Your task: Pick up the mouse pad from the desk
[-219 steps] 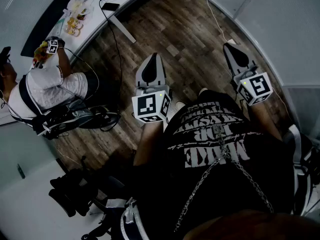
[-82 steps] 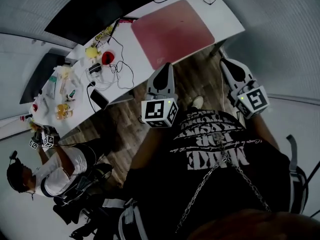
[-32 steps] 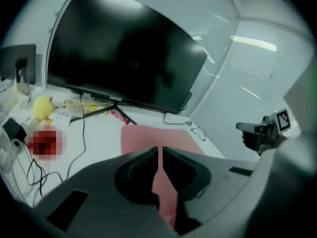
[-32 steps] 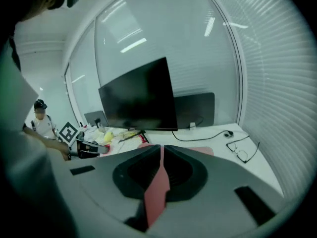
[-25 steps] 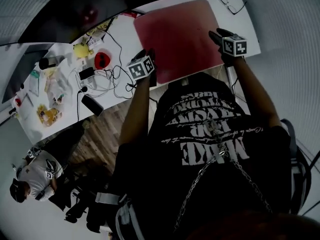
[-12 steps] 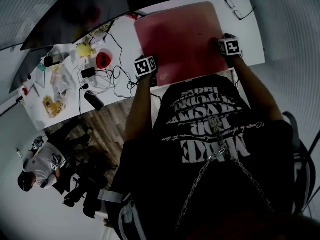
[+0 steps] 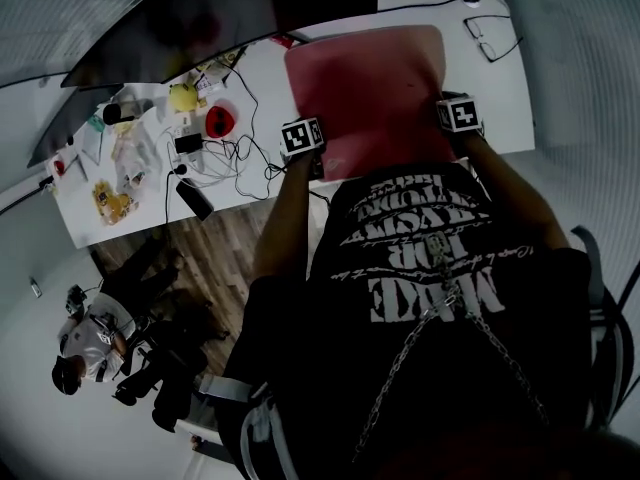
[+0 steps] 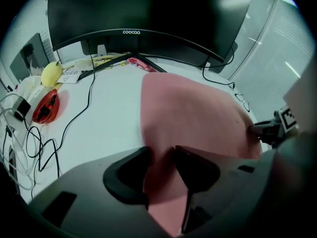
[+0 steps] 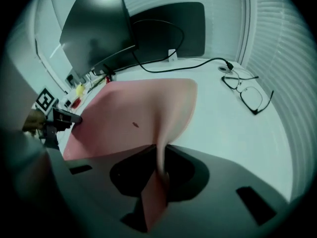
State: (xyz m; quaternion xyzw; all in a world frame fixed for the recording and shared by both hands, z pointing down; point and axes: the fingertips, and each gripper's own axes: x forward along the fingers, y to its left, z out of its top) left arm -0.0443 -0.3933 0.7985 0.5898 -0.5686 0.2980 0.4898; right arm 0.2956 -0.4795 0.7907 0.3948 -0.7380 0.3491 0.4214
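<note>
The large pink mouse pad (image 7: 365,88) lies on the white desk (image 7: 495,98) in front of the monitor. My left gripper (image 7: 312,160) is at its near left corner. In the left gripper view the pad (image 8: 193,113) runs up between the jaws of the left gripper (image 8: 162,153), which are closing with a visible gap. My right gripper (image 7: 452,138) is at the near right edge. In the right gripper view the right gripper (image 9: 159,155) is closing and pinches the pad (image 9: 133,113), whose edge curls upward there.
Glasses (image 7: 492,36) lie on the desk right of the pad, also in the right gripper view (image 9: 247,95). Left of the pad are tangled cables (image 7: 215,153), a red item (image 7: 218,120), a yellow item (image 7: 182,96) and a phone (image 7: 195,198). A curved monitor (image 8: 143,14) stands behind. Another person (image 7: 95,343) sits at lower left.
Both grippers have come down from above the pad onto its near edge, the left at the near left corner and the right at the near right edge.
</note>
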